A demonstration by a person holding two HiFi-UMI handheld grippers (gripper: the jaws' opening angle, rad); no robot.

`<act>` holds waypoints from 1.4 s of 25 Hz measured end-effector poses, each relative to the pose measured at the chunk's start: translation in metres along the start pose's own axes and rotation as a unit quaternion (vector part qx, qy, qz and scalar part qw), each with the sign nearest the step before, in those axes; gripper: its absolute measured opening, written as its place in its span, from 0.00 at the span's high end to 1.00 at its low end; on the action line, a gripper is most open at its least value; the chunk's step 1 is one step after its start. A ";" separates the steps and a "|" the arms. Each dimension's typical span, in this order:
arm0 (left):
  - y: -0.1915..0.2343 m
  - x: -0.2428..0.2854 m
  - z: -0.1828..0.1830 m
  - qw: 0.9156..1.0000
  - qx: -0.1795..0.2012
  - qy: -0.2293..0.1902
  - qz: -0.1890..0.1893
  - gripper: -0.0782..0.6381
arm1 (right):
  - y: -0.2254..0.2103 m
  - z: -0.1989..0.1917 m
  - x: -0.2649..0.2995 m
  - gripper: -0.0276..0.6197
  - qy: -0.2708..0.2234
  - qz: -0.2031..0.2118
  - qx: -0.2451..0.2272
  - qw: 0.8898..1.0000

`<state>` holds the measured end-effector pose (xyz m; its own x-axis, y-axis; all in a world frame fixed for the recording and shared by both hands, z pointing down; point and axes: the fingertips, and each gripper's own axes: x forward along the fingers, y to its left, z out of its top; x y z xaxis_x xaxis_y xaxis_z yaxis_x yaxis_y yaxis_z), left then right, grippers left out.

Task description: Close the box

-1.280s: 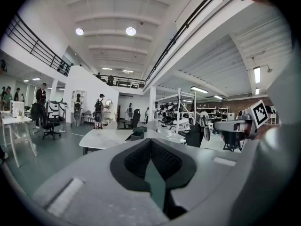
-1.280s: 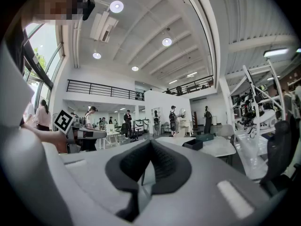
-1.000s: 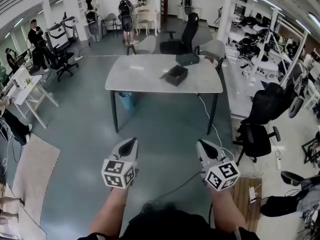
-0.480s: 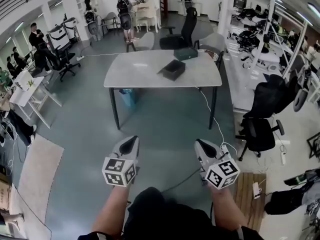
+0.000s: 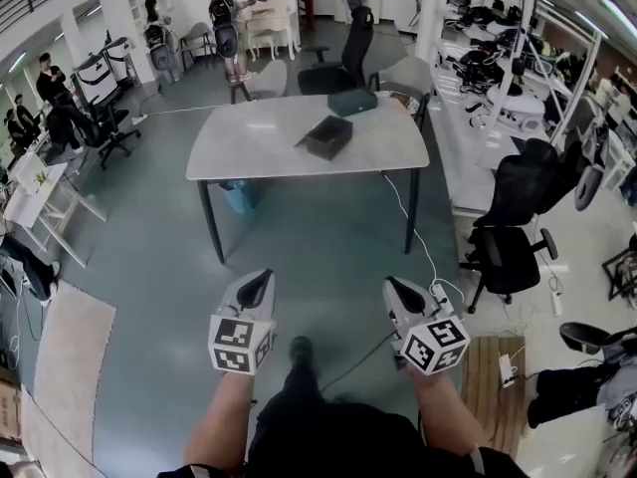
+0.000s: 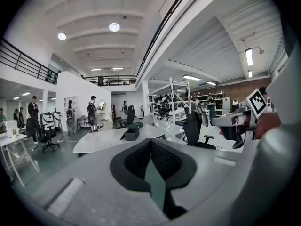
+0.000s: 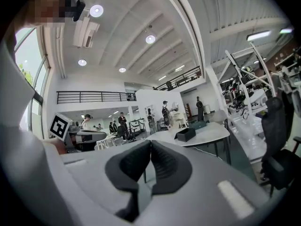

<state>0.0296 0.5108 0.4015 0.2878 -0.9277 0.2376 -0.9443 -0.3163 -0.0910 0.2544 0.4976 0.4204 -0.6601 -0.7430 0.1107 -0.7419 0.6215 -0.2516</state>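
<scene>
A dark open box sits on a pale grey table across the floor ahead of me; a second dark box lies behind it near the table's far edge. My left gripper and right gripper are held side by side at waist height, well short of the table, both shut with nothing between the pads. In the left gripper view the open box shows just above the closed jaws. From the right gripper view the same box stands on the table in the distance.
Black office chairs stand to the right of the table, another chair behind it. A blue bin is under the table and a cable trails over the floor. Several people stand at the back left. A wooden board lies near my right.
I have stepped closer to the table; it looks larger in both gripper views and has shifted left in the head view. Both grippers stay shut and have sunk a little.
</scene>
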 end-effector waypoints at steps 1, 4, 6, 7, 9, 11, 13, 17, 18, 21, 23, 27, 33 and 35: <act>0.006 0.010 -0.001 1.000 -0.006 0.000 -0.003 0.88 | -0.003 -0.001 0.010 0.95 0.004 -0.001 0.001 1.000; 0.033 0.039 -0.004 1.000 -0.029 0.005 -0.005 0.88 | -0.007 -0.001 0.043 0.92 0.019 0.003 0.005 1.000; 0.050 0.061 -0.005 0.999 -0.038 0.006 -0.009 0.88 | -0.013 0.000 0.065 0.90 0.024 0.002 0.003 1.000; 0.059 0.072 -0.004 0.999 -0.040 0.005 -0.012 0.88 | -0.017 0.001 0.078 0.90 0.025 0.001 0.002 1.000; 0.077 0.094 -0.003 0.999 -0.042 0.004 -0.020 0.88 | -0.024 0.005 0.104 0.90 0.025 -0.005 0.003 1.000; 0.096 0.113 -0.001 0.999 -0.044 0.006 -0.027 0.88 | -0.027 0.011 0.131 0.90 0.027 -0.008 0.005 1.000; 0.117 0.131 -0.001 0.998 -0.046 0.010 -0.032 0.88 | -0.029 0.017 0.157 0.90 0.030 -0.009 0.003 1.000; 0.157 0.164 0.003 0.998 -0.052 0.014 -0.043 0.88 | -0.029 0.032 0.210 0.90 0.036 -0.007 -0.001 0.999; 0.166 0.172 0.005 0.997 -0.053 0.008 -0.050 0.88 | -0.029 0.035 0.223 0.90 0.037 -0.005 -0.002 0.999; 0.196 0.190 0.015 0.996 -0.053 -0.015 -0.067 0.88 | -0.027 0.041 0.261 0.90 0.043 -0.002 -0.009 0.999; 0.220 0.200 0.017 0.996 -0.054 -0.023 -0.068 0.88 | -0.024 0.043 0.285 0.90 0.046 -0.003 -0.016 0.999; 0.261 0.217 0.017 0.996 -0.061 -0.021 -0.065 0.88 | -0.019 0.057 0.326 0.90 0.038 -0.004 -0.025 0.999; 0.283 0.233 0.015 0.994 -0.073 -0.031 -0.080 0.88 | -0.011 0.064 0.363 0.90 0.026 -0.001 -0.011 1.000; 0.282 0.237 0.016 0.993 -0.078 -0.032 -0.086 0.88 | -0.008 0.066 0.370 0.90 0.025 0.005 -0.009 1.000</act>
<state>-0.1663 0.1986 0.4171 0.4525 -0.8745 0.1747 -0.8917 -0.4417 0.0988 0.0234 0.2015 0.4002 -0.6717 -0.7241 0.1567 -0.7374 0.6330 -0.2357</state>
